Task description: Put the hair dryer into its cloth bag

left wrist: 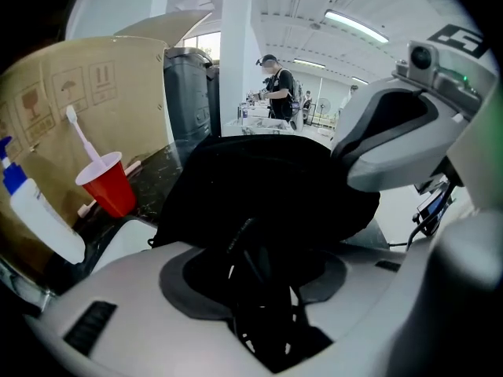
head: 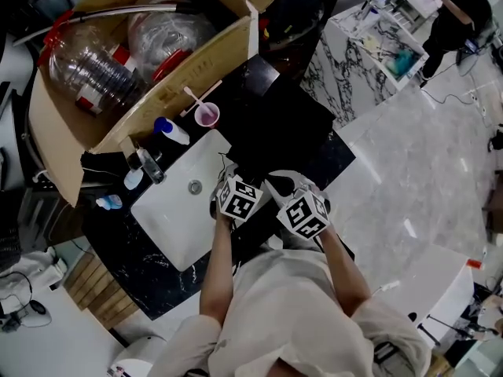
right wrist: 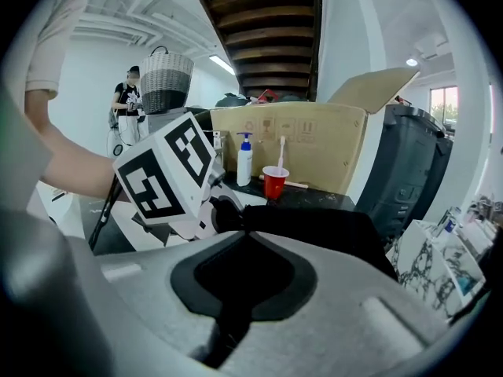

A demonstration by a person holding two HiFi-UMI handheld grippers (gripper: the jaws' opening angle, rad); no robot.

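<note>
The black cloth bag (head: 271,136) lies bunched on the dark counter beside the white sink (head: 169,218). My left gripper (head: 233,175) grips the bag's gathered near edge, where black fabric and a thin cord fill the gap between its jaws (left wrist: 263,289). Just to the right, my right gripper (head: 289,185) is shut on the same edge, with black cloth pinched in the narrow slit between its jaws (right wrist: 236,289). The bag (left wrist: 267,195) bulges in front of both grippers. No hair dryer shows in any view.
A red cup (head: 207,115) with a toothbrush and a white pump bottle (head: 171,129) stand by the faucet (head: 149,165). Behind them is an open cardboard box (head: 118,124) holding plastic bottles. A marble block (head: 346,77) stands at the right. A person (left wrist: 277,89) stands far off.
</note>
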